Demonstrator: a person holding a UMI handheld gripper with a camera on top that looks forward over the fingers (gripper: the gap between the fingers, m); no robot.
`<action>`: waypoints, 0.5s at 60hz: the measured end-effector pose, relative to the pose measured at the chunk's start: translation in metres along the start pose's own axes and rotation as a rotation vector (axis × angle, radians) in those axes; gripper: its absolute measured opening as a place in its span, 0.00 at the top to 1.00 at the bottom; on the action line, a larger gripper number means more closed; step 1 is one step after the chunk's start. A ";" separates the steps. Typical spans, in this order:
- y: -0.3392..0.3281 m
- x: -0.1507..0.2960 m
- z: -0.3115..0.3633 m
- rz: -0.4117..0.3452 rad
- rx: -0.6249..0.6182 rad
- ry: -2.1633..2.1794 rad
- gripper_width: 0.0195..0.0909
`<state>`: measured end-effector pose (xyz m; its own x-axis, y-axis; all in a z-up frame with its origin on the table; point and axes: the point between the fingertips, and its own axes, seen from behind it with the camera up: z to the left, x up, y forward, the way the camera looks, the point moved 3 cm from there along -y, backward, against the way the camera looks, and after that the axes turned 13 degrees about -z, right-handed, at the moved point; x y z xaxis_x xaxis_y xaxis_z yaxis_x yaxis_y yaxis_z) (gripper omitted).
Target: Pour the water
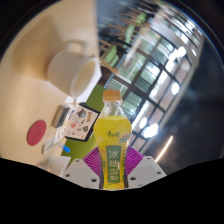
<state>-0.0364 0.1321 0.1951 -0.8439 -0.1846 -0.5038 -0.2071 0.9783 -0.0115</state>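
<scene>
A bottle [112,140] of yellow drink with an orange cap and a green-and-yellow label stands upright between my fingers, lifted above the table. My gripper [112,165] is shut on the bottle, and both purple pads [92,160] press on its lower body. A white cup [72,68] stands on the cream table [30,80], beyond the bottle and to its left. The bottle's base is hidden below the fingers.
A red round coaster [38,131] and a printed card [79,124] lie on the table near the fingers' left side. Beyond the table edge to the right are dark glass panels [160,70] with light reflections.
</scene>
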 end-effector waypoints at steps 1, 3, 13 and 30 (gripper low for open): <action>0.003 0.005 0.002 -0.010 0.006 -0.051 0.89; -0.010 0.016 -0.007 -0.033 0.029 -0.145 0.89; -0.006 0.039 0.017 -0.073 0.093 -0.259 0.89; 0.010 0.008 -0.002 -0.047 0.008 -0.049 0.89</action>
<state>-0.0463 0.1399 0.1930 -0.8083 -0.2257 -0.5439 -0.2417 0.9694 -0.0430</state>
